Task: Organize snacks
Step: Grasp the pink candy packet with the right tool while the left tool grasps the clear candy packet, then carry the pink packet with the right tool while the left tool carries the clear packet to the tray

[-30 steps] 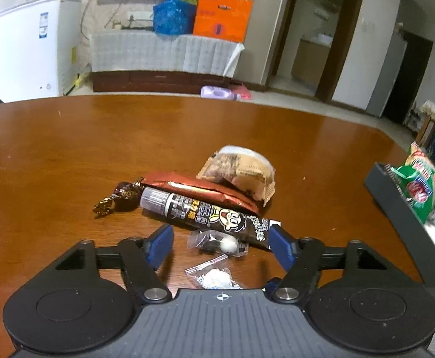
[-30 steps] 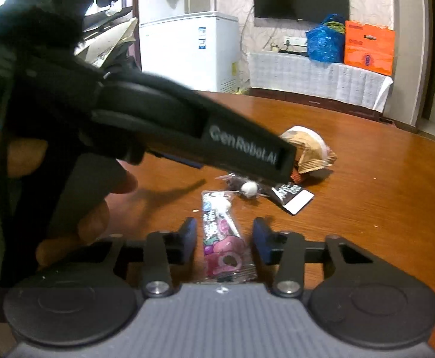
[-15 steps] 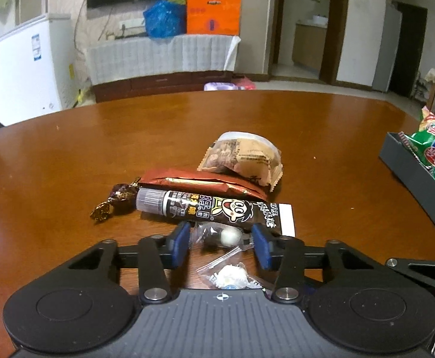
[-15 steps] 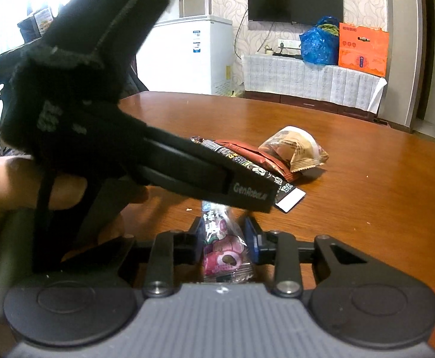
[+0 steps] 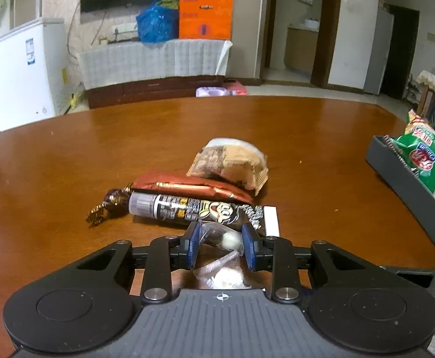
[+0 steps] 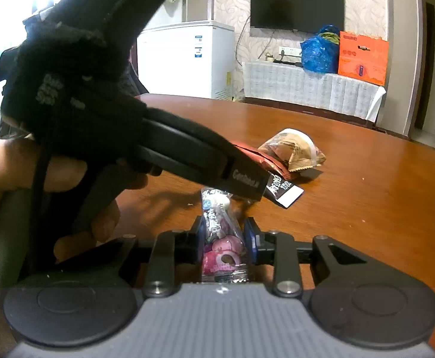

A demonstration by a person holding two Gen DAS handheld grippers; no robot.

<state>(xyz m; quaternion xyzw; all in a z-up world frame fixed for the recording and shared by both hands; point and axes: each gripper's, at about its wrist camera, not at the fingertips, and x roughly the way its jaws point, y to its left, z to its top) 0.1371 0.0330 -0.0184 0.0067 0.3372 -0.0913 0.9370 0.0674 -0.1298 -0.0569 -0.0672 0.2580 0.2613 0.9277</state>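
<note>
Left claw [image 5: 221, 244] pinches a crinkled clear candy wrapper [image 5: 222, 238].

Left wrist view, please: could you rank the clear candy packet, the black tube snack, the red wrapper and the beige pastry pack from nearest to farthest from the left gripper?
1. Clear candy packet: between the pads of the left gripper.
2. Black tube snack: lying crosswise just beyond the fingertips.
3. Red wrapper: directly behind the tube.
4. Beige pastry pack: farthest, behind and slightly right.
</note>
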